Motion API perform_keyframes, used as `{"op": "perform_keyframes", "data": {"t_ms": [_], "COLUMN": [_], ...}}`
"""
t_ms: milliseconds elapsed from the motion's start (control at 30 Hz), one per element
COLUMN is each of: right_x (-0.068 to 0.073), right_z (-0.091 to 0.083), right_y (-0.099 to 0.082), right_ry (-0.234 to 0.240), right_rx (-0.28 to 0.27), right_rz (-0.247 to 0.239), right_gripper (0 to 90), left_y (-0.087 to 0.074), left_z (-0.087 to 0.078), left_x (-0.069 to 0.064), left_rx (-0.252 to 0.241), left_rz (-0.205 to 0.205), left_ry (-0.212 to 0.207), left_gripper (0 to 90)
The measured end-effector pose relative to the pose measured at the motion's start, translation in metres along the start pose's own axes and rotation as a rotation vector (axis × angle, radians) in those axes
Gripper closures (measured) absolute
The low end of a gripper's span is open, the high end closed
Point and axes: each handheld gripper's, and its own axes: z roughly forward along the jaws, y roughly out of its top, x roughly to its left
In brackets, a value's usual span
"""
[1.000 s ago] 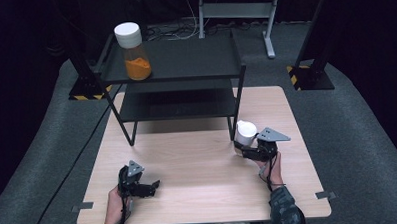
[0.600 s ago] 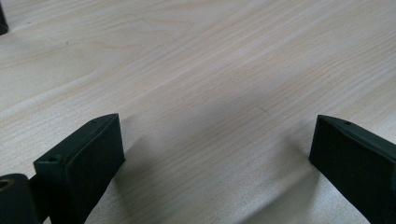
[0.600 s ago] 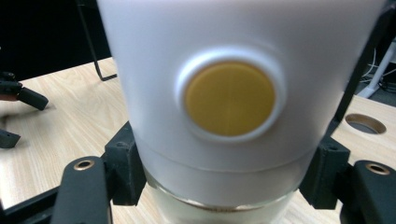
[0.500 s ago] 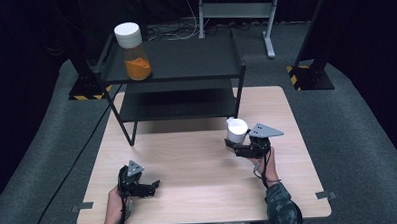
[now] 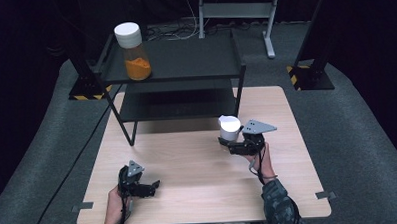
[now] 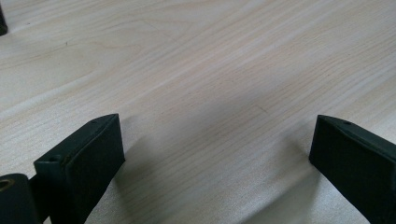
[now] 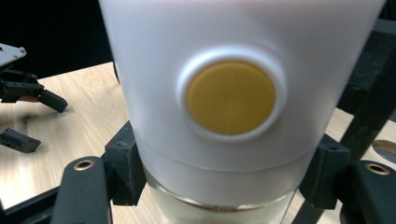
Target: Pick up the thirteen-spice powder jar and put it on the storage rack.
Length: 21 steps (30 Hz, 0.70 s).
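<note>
A glass jar with a white lid [image 5: 230, 126] hangs a little above the wooden table [image 5: 199, 197], in front of the rack's right leg. My right gripper [image 5: 227, 142] is shut on it, just under the lid. In the right gripper view the white lid [image 7: 233, 42] has a round yellow disc in it, and the black jaws clamp the glass on both sides. My left gripper [image 5: 153, 187] rests open near the front left of the table. In the left gripper view its jaws stand wide apart over bare wood [image 6: 217, 93], with nothing between them.
A black two-level rack [image 5: 185, 75] stands at the back of the table. A second white-lidded jar with orange contents [image 5: 133, 54] stands on its top shelf at the left. Grey carpet surrounds the table, with stand feet behind it. The left gripper [image 7: 28, 112] appears at far left in the right gripper view.
The right gripper has carried the white-lidded jar up and to the left, away from the table's right side. The left gripper has stayed where it was.
</note>
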Motion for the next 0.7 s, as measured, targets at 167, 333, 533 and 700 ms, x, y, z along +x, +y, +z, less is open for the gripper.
{"op": "perform_keyframes", "data": {"t_ms": [167, 333, 533, 700], "right_x": [-0.001, -0.001, -0.001, -0.002], "right_z": [0.002, 0.004, 0.004, 0.004], "right_y": [0.006, 0.012, 0.020, 0.025], "right_ry": [0.015, 0.024, 0.030, 0.028], "right_rx": [-0.005, -0.010, -0.018, -0.023], "right_rz": [-0.004, -0.005, -0.016, -0.019], "right_gripper": [29.7, 29.7, 29.7, 29.7], "left_y": [0.000, 0.000, 0.000, 0.000], "left_z": [0.000, 0.000, 0.000, 0.000], "left_x": [0.000, 0.000, 0.000, 0.000], "left_rx": [0.000, 0.000, 0.000, 0.000], "left_rz": [0.000, 0.001, 0.003, 0.001], "left_ry": [0.001, 0.000, 0.001, 0.001], "left_gripper": [2.8, 2.8, 2.8, 2.8]}}
